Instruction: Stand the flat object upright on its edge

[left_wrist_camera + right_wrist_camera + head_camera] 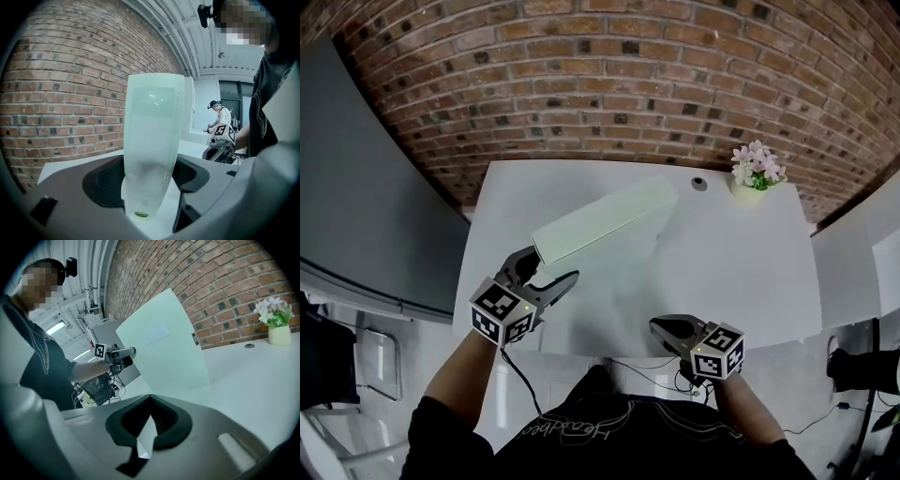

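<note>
A pale green flat box [605,223] stands upright on its long edge on the white table [731,272], running from near left to far centre. My left gripper [551,269] straddles the box's near end, one jaw on each side. In the left gripper view the box [152,140] fills the gap and both pads lie against its faces. My right gripper [660,326] hovers at the table's front edge, shut and empty, well to the right of the box. The right gripper view shows the box's [164,343] broad face standing free, with the left gripper [117,354] behind it.
A small pot of pink flowers [756,172] stands at the table's far right corner, beside a round cable hole [700,184]. A brick wall [609,84] closes off the back. Cables and chair legs lie on the floor below the table's front edge.
</note>
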